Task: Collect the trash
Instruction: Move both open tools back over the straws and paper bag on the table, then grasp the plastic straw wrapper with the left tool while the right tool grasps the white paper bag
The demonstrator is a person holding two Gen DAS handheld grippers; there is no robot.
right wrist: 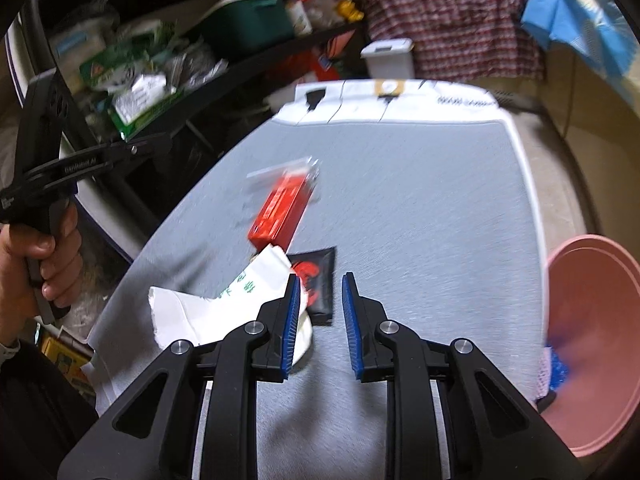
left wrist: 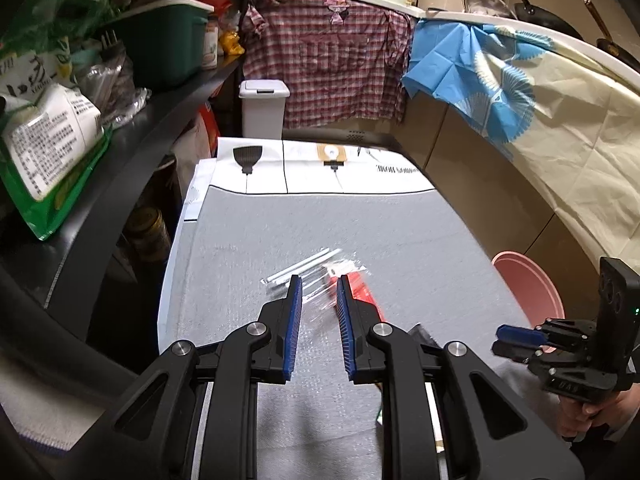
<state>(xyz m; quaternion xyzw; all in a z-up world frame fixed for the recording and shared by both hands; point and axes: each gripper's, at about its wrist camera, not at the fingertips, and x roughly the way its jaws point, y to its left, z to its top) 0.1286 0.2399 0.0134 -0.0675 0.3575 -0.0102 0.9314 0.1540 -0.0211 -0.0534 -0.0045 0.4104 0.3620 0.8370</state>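
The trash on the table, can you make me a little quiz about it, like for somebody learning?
1. True or false: the left gripper is shut on the red box.
2. Which lies nearest the right gripper? A) black packet B) clear wrapper with white sticks C) white bin
3. Fill in: the bucket beside the table is ____.

Key: 1 false, it is open. 2 A. 3 pink.

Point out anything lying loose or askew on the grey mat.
Litter lies scattered at odd angles on the grey mat: a red box in clear wrap, white straws, a torn paper bag and a black sachet. None is in the pink bin.
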